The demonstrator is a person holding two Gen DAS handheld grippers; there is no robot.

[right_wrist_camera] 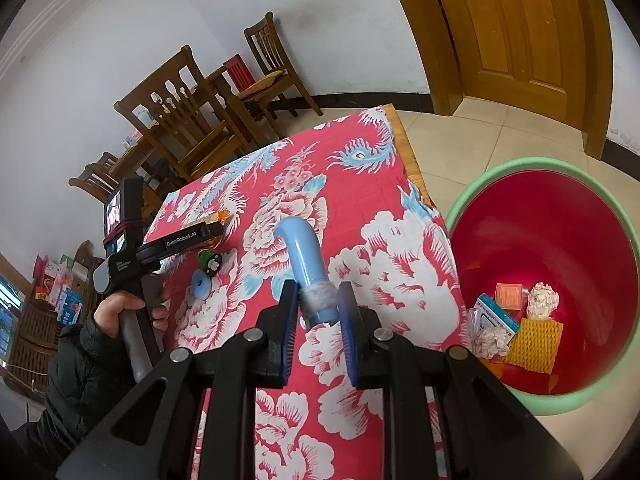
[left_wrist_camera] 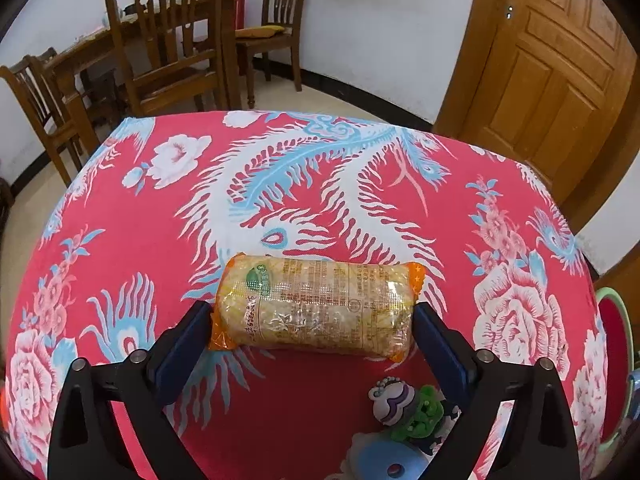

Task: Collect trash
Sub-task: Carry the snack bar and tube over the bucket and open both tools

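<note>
A clear yellow-orange food packet [left_wrist_camera: 314, 304] lies on the red flowered tablecloth [left_wrist_camera: 320, 184]. My left gripper [left_wrist_camera: 314, 326] stands wide around it, blue pads at both ends of the packet; contact is unclear. My right gripper [right_wrist_camera: 318, 314] holds a curved light-blue plastic tube [right_wrist_camera: 306, 264] with a grey band, above the table near its right edge. A red bin with a green rim [right_wrist_camera: 472, 200] stands on the floor to the right, with several wrappers and crumpled tissues [right_wrist_camera: 516, 324] inside.
Small toys, a green-and-purple figure [left_wrist_camera: 412, 408] and a blue disc [right_wrist_camera: 202, 288], lie on the cloth near the left gripper. Wooden chairs [left_wrist_camera: 168, 40] and a table stand beyond. A wooden door [left_wrist_camera: 552, 72] is at the right. The table edge [right_wrist_camera: 412, 160] borders the bin.
</note>
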